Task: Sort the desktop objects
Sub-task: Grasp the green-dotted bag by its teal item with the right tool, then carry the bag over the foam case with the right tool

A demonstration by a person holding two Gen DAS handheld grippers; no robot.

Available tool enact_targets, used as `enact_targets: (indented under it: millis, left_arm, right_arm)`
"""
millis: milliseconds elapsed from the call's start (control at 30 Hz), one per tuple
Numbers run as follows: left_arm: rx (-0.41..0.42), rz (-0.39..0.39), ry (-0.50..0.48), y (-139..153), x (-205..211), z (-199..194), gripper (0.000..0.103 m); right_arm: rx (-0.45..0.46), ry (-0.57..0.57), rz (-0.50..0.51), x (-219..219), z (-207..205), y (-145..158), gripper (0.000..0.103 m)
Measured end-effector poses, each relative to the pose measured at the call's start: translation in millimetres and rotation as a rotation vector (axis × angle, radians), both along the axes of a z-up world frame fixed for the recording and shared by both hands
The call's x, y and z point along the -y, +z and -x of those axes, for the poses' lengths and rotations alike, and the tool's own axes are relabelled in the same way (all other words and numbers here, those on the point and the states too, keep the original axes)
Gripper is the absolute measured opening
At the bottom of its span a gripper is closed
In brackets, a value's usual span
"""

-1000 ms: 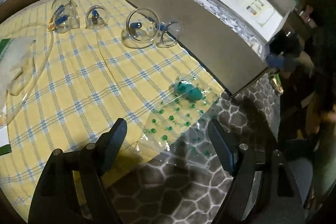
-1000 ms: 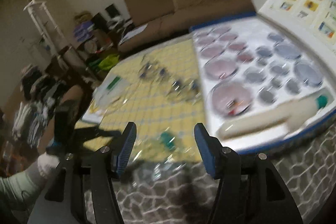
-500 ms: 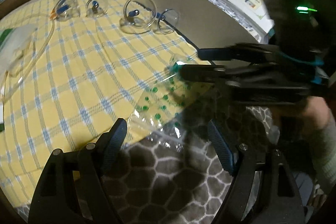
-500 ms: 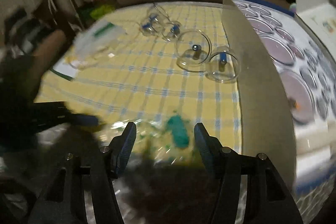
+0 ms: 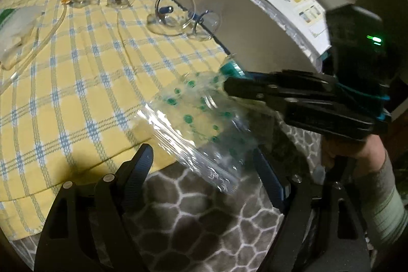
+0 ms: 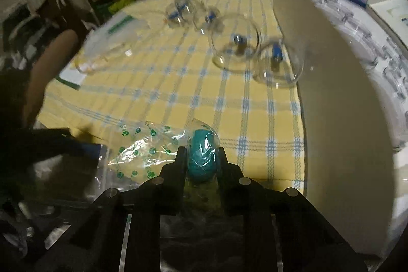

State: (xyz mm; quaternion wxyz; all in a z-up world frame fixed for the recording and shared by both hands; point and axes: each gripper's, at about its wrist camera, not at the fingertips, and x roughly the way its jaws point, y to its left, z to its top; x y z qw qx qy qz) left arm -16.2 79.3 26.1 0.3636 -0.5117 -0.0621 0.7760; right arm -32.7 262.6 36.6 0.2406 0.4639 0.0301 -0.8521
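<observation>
A clear plastic bag (image 5: 199,124) printed with green dots lies at the near edge of the yellow checked cloth (image 5: 76,83). A teal piece (image 6: 202,159) sits inside its far end. My right gripper (image 6: 201,154) is closing, and its pads press on that teal piece through the plastic. In the left wrist view the right gripper (image 5: 227,87) reaches in from the right, held by a hand. My left gripper (image 5: 204,159) is opening. The bag's loose near end lies between its fingers, and they do not touch it.
Several clear cupping cups (image 5: 176,9) with blue valves stand at the back of the cloth. A large open case (image 5: 255,24) of cup slots rises along the right. A clear tube (image 5: 38,37) and a white packet (image 5: 17,27) lie at the left. Grey hexagon-patterned surface (image 5: 191,208) is nearest.
My right gripper swung in from the right, came down over the bag and closed on the teal piece. The bag has crumpled and shifted. My left gripper has stayed almost in place.
</observation>
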Motion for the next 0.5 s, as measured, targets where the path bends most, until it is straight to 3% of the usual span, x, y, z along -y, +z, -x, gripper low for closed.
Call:
enact_targets:
  millis: [233, 500]
  left_arm:
    - [-0.042, -0.062, -0.014, 36.0, -6.0, 5.8, 0.082]
    - [-0.142, -0.081, -0.112, 92.3, -62.4, 18.3, 0.086]
  right_arm:
    - [-0.092, -0.033, 0.115, -22.6, -19.6, 54.7, 0.022]
    - [-0.163, -0.130, 0.088, -107.7, -11.8, 132.4, 0.022]
